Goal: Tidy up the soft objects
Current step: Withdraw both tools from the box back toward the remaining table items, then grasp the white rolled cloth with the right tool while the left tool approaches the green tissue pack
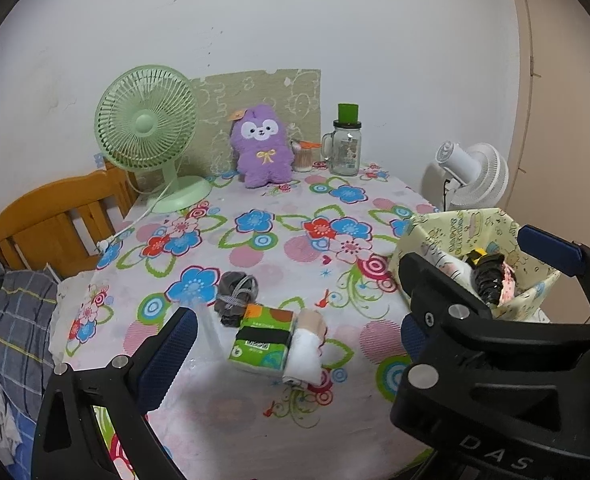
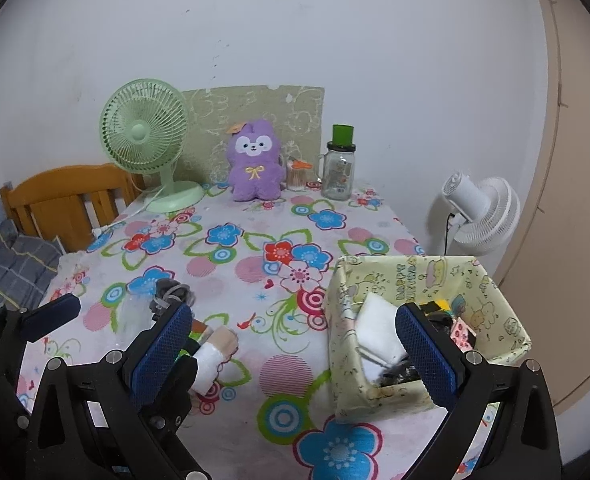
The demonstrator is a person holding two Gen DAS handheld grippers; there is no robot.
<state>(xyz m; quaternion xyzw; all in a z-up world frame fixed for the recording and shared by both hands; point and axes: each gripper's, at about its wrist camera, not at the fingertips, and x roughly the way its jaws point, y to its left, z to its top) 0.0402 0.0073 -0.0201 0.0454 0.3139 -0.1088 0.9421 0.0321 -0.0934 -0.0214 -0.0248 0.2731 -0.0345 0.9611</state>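
Tissue pack (image 1: 264, 338): on the tablecloth (image 1: 255, 248), just ahead of left gripper (image 1: 295, 332), between its spread fingers.
White roll (image 1: 303, 356): touching pack's right side.
Grey socks (image 1: 236, 295): beyond pack.
Left gripper: open, empty.
Right gripper (image 2: 295, 344): open, empty.
Box (image 2: 495, 292): right finger over its contents.

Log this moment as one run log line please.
left hand-held gripper: open, empty | right hand-held gripper: open, empty | tissue pack, rolled socks: on table | fabric box: partly filled

Purple plush toy (image 1: 261, 146): fuzzy cloth. Desk fan (image 1: 147, 120): glossy green plastic. Mug jar (image 1: 345, 152): clear glass. Headboard (image 1: 55, 220): varnished wood.
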